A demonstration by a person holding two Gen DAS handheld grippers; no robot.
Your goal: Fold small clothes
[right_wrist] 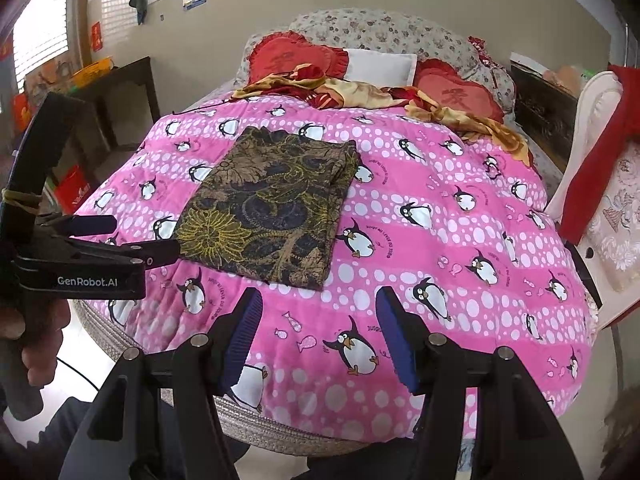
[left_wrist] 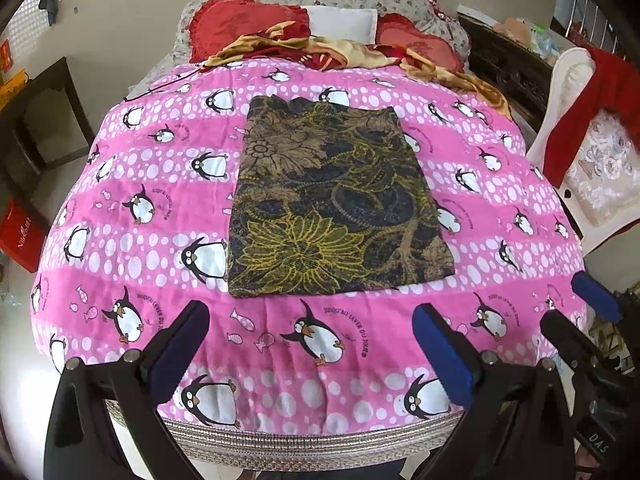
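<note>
The dark floral garment (left_wrist: 336,200) lies flat on the pink penguin quilt (left_wrist: 132,184), already a tidy rectangle with squared edges; I'd judge the folding mostly done, with perhaps one more halving left, if that. It sits at about twelve o'clock from the left gripper (left_wrist: 310,344), and toward eleven o'clock from the right gripper (right_wrist: 318,340). Both sets of jaws stand apart over the near edge of the bed with nothing between them, clear of the cloth. At the head of the bed, red heart cushions (left_wrist: 244,28) and a crumpled blanket (left_wrist: 348,54). No basket or box for clothes shows.
</note>
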